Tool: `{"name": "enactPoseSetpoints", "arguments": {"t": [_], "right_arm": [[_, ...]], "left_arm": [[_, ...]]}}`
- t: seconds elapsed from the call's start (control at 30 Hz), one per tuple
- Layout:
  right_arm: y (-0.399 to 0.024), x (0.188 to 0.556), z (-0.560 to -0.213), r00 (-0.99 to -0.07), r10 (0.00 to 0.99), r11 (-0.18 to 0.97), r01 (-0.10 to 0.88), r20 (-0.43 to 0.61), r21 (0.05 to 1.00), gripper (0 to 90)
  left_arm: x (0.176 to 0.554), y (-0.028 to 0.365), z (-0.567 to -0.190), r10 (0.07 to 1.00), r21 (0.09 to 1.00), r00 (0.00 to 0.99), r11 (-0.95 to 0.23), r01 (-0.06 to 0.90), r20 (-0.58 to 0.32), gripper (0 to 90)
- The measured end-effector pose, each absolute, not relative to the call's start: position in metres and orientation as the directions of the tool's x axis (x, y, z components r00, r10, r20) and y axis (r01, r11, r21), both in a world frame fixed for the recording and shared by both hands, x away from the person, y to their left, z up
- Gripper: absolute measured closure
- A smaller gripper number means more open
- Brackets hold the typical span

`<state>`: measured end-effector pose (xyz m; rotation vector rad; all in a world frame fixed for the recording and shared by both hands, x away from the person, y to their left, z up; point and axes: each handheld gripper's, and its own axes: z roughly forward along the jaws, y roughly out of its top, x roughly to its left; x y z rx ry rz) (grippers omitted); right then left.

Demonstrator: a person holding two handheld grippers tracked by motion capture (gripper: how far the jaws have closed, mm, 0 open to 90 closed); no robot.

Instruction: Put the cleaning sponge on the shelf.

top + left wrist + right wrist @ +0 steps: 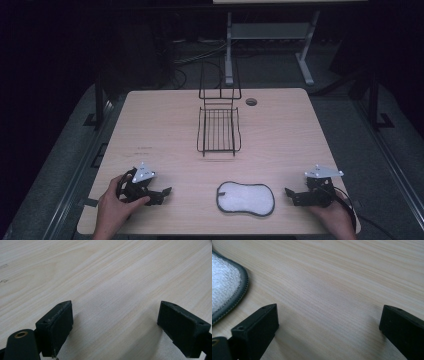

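A white pad point(245, 198) with a dark rim lies flat near the front edge of the worktop point(150, 130), between the left tongs point(162, 192) and right tongs point(290, 193). Both tongs rest low with jaws wide, holding nothing. A wire rack point(218, 131) stands behind.

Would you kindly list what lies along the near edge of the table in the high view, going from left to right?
left gripper → white pad → right gripper
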<state>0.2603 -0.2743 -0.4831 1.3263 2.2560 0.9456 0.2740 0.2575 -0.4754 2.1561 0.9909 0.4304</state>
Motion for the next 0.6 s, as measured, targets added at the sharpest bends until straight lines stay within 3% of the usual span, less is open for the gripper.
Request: {"name": "enactPoseSetpoints", "arguments": {"t": [0.27,0.3,0.5,0.6], "right_arm": [[-0.274,0.260,-0.483,-0.501,0.865,0.339,0.628,0.030,0.700,2.5],[-0.273,0.259,-0.480,-0.501,0.865,0.344,0.631,0.027,0.695,9.2],[-0.270,0.257,-0.475,-0.518,0.855,0.362,0.627,0.023,0.690,23.5],[-0.266,0.254,-0.468,-0.542,0.840,0.364,0.609,0.034,0.704,39.0]], "left_arm": [[0.274,0.258,-0.475,0.760,0.724,0.650,-0.451,0.522,0.004,12.2],[0.274,0.258,-0.475,0.760,0.724,0.650,-0.451,0.522,0.004,12.2],[0.274,0.258,-0.475,0.760,0.724,0.650,-0.451,0.522,0.004,12.3],[0.274,0.258,-0.475,0.760,0.724,0.650,-0.451,0.522,0.004,12.2]]}}
